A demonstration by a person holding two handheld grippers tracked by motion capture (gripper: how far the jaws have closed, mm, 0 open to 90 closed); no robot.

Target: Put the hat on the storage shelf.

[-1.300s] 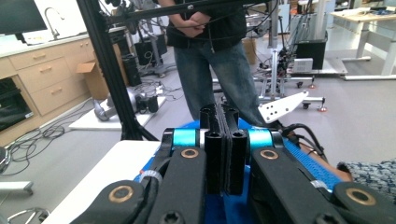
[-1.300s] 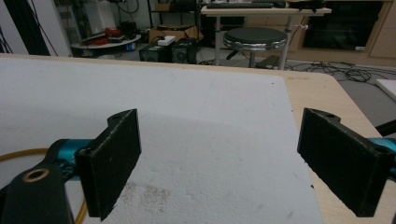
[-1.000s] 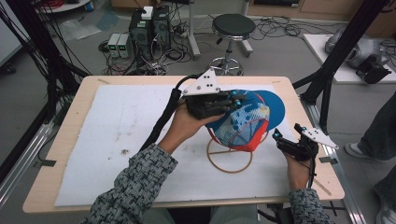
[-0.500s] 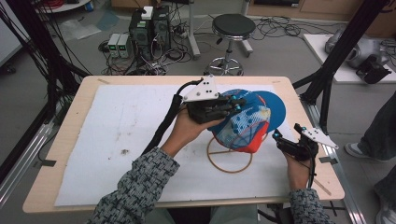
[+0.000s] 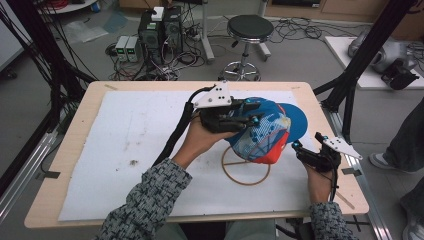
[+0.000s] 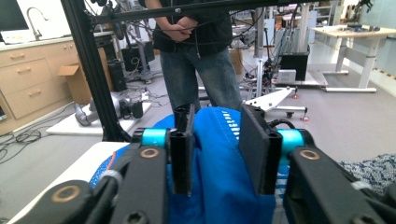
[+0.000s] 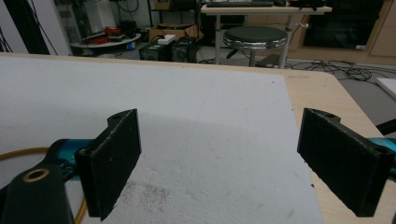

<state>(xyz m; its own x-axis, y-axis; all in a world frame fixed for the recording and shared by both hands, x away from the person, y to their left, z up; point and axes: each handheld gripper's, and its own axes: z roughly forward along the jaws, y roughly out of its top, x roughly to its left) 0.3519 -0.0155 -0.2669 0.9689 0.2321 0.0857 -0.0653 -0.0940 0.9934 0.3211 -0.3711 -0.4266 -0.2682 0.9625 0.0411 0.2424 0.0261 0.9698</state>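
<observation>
Cap being set down on its wooden ring stand, left gripper just letting go.

Left gripper (image 5: 250, 117) is sitting at the crown of the blue cap (image 5: 267, 132), and its jaws have just been opening: in the left gripper view the blue fabric (image 6: 219, 172) is bulging up between the 2 pads (image 6: 254, 149), loosely rather than pinched. The cap is resting tilted over the ring stand (image 5: 246, 167) on the white sheet (image 5: 125, 145), right of the table's middle. To finish well, I judge the left hand should be spreading its jaws wider and lifting straight off so no fabric is dragging. Right gripper (image 5: 305, 152) is hovering just beside the cap's red side, jaws standing wide apart and holding nothing, ready for steadying the brim.
</observation>
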